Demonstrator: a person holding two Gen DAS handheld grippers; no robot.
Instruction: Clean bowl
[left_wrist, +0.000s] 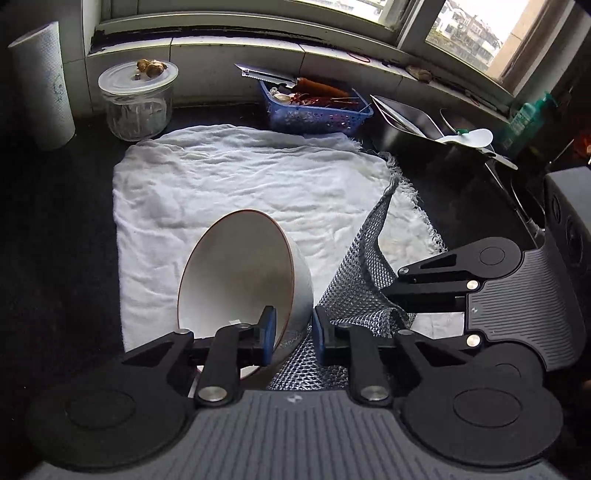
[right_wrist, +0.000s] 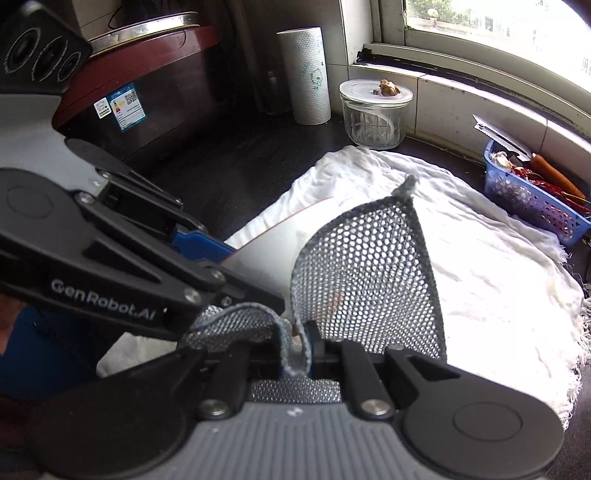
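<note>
A white bowl (left_wrist: 236, 273) with a brown rim is held tilted on its side above a white towel (left_wrist: 229, 181). My left gripper (left_wrist: 293, 334) is shut on the bowl's rim, one blue pad inside and one outside. My right gripper (right_wrist: 297, 352) is shut on a grey mesh dishcloth (right_wrist: 365, 280), which stands up beside the bowl's outer wall. In the left wrist view the dishcloth (left_wrist: 354, 280) hangs from the right gripper (left_wrist: 391, 291) just right of the bowl. In the right wrist view the bowl (right_wrist: 273, 254) is partly hidden behind the cloth and the left gripper.
A glass jar (left_wrist: 136, 99) and a paper towel roll (left_wrist: 40, 85) stand at the back left. A blue basket (left_wrist: 314, 110) with a knife sits at the back. A steel sink (left_wrist: 424, 129) with utensils and a green soap bottle (left_wrist: 528, 118) lie to the right. A dark red cooker (right_wrist: 147, 88) stands left.
</note>
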